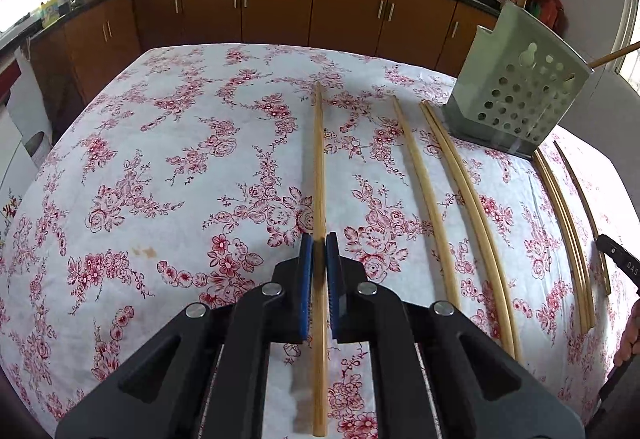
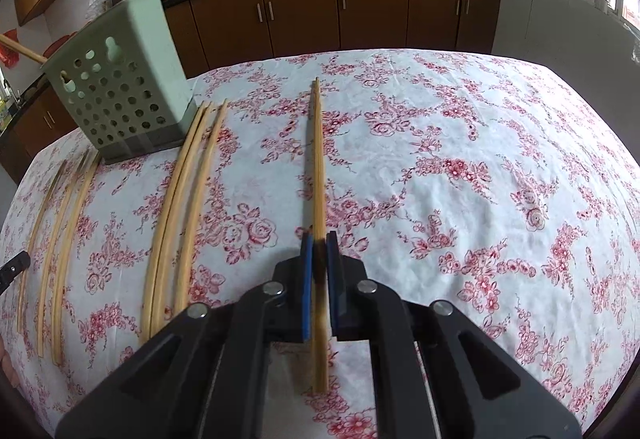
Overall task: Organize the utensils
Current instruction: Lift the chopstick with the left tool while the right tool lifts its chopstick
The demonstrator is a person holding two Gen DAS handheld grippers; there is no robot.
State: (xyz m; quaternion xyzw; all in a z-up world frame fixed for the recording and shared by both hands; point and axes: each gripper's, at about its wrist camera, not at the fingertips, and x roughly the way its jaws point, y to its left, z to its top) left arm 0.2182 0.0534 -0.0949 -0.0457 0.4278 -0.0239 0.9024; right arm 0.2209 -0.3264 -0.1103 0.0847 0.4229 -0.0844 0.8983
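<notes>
Two hand-held grippers were each clamped on a chopstick. The left hand-held gripper [image 1: 319, 253] pinched a single chopstick [image 1: 319, 167] between its blue pads, the stick running out ahead over the flowered cloth of the worktop [image 1: 160, 159]. The right hand-held gripper [image 2: 319, 253] was likewise closed on its own chopstick [image 2: 318, 159], gripped near the darkened thick end, I judged so the thin end could go first into the holder.

That pale green perforated holder [image 2: 120, 87] stood at the far side of the worktop, already with a couple of sticks leaning out of it. The loose chopsticks [image 2: 180, 207] lay in rough parallel rows just beside it, within easy reach of either gripper.

The only writing I could make out was faint lettering on a dark part at the left view's right edge [image 1: 624, 259], too small to read for certain.
</notes>
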